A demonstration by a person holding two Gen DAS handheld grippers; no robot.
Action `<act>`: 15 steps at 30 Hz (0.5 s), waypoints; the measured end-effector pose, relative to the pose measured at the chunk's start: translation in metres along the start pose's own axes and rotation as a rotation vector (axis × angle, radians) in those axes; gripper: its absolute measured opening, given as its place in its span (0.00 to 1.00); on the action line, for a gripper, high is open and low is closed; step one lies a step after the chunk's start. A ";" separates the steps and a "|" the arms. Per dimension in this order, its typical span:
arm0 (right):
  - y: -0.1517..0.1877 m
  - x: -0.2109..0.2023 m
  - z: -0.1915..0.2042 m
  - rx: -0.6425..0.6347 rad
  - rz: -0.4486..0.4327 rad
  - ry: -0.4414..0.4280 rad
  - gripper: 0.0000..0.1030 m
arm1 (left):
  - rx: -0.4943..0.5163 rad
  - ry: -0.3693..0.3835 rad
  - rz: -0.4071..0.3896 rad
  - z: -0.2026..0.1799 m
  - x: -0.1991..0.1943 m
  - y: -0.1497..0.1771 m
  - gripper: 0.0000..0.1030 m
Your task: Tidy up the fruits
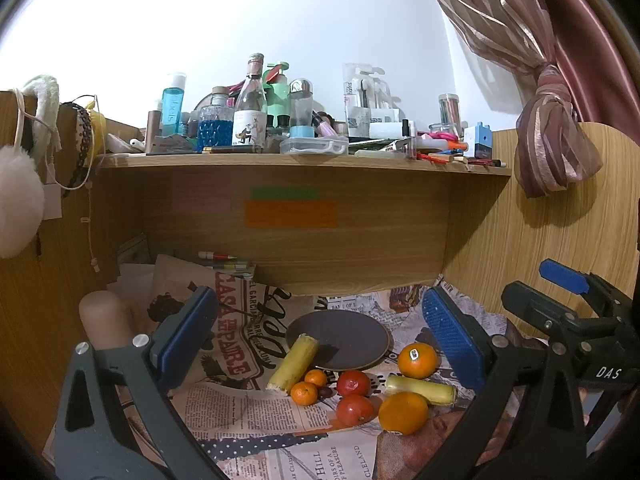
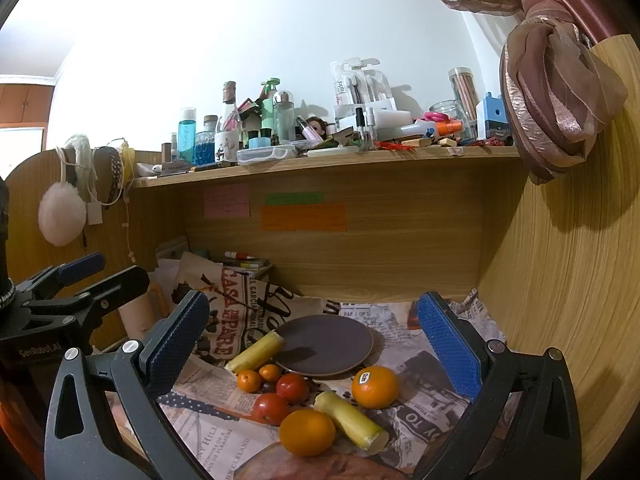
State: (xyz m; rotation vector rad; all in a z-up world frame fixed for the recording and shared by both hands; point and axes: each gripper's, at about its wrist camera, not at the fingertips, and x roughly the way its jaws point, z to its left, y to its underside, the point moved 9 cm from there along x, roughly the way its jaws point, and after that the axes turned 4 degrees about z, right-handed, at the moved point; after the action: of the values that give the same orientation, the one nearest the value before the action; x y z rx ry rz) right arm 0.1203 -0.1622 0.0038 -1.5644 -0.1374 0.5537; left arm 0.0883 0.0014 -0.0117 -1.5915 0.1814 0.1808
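Fruit cluster, lower centre of both views, just in front of the empty dark plate point(image 2: 325, 346) on newspaper: stickered orange point(image 2: 375, 386), plain orange point(image 2: 307, 432), two tomatoes, two mandarins. Left gripper point(image 1: 320, 340) and right gripper point(image 2: 316, 344) both spread wide, holding nothing, above the fruit. Stickered orange sits toward the right pad in both views, likely nearer the right gripper.

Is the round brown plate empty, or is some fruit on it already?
Empty. The round brown plate has a bare top in both views; one yellow corn piece only leans on its rim, and the oranges and tomatoes lie beside it.
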 end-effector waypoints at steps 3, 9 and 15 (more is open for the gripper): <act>0.000 0.000 0.000 -0.001 -0.001 0.001 1.00 | 0.003 -0.001 -0.002 -0.002 0.001 0.001 1.00; 0.000 0.000 0.000 0.002 -0.001 -0.001 1.00 | 0.003 0.000 -0.002 0.001 -0.001 0.003 1.00; -0.001 0.000 0.000 0.000 -0.002 0.001 1.00 | 0.002 0.002 -0.001 0.006 -0.003 0.005 1.00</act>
State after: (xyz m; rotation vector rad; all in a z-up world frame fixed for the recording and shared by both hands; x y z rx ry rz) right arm 0.1203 -0.1626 0.0045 -1.5643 -0.1382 0.5512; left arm 0.0846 0.0068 -0.0157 -1.5894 0.1820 0.1782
